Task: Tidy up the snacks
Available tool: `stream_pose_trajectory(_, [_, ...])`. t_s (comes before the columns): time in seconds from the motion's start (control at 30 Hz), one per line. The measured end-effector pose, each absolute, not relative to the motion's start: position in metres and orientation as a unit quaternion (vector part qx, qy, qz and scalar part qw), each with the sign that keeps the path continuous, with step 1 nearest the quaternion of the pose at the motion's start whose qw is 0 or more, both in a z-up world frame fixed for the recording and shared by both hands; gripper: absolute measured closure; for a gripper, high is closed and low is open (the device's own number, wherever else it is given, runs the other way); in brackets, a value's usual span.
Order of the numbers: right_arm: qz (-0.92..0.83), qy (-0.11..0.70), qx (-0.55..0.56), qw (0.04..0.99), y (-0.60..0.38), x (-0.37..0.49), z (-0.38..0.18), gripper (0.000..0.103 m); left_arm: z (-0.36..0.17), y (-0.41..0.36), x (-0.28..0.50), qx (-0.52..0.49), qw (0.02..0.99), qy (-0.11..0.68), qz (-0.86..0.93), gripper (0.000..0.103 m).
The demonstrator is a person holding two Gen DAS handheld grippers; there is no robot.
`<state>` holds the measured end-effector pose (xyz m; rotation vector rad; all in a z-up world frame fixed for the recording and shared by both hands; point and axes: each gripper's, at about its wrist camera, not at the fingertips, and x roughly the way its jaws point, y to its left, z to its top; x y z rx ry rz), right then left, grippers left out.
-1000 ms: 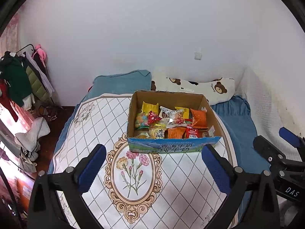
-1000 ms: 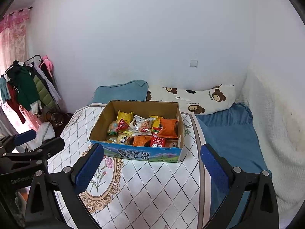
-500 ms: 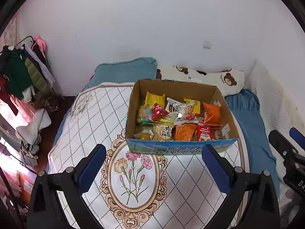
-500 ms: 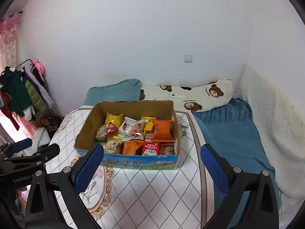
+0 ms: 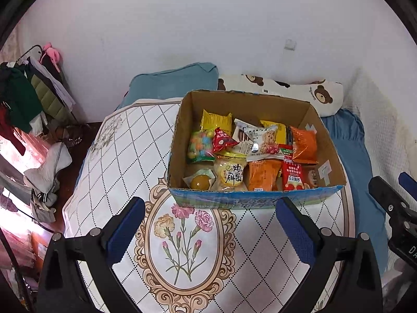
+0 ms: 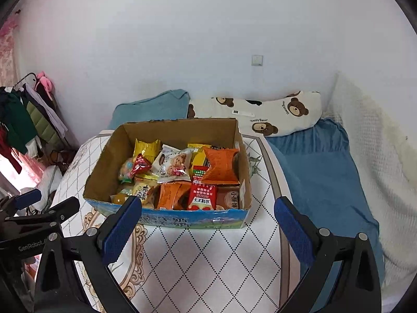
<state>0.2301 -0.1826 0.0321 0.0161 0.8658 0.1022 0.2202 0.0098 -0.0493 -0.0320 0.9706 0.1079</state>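
Note:
An open cardboard box (image 5: 250,200) (image 6: 182,220) sits on a quilted white mat (image 5: 130,156) on the bed. It is packed with several snack packets: an orange pouch (image 5: 303,144) (image 6: 221,167), a red triangular pack (image 5: 222,140) (image 6: 139,165), a yellow wafer pack (image 5: 216,120), a biscuit pack (image 5: 263,138) (image 6: 173,165). My left gripper (image 5: 211,230) hovers open just before the box's near wall, holding nothing. My right gripper (image 6: 207,227) stands open too, close in front of the box. Each gripper shows at the edge of the other's view.
A bear-print pillow (image 6: 273,114) and a teal pillow (image 5: 172,83) lie behind the box against the white wall. Blue bedsheet (image 6: 318,172) spreads to the right. A clothes rack (image 5: 23,94) and floor clutter stand off the bed's left side.
Both grippers have moved forward toward the box, which now looks larger and nearer. Both stay open and empty.

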Motion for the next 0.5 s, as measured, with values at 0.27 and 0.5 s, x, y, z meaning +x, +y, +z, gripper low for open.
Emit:
stream_pose_trajectory(0.27, [0.048, 0.424, 0.002, 0.904, -0.181, 0.234, 0.024, 0.000, -0.051, 0.009, 0.221, -0.020, 0.882, 0.469, 0.046, 0.000])
stream_pose_trajectory(0.5, [0.047, 0.430, 0.002, 0.902, -0.182, 0.234, 0.018, 0.000, -0.051, 0.008, 0.221, -0.021, 0.882, 0.469, 0.041, 0.000])
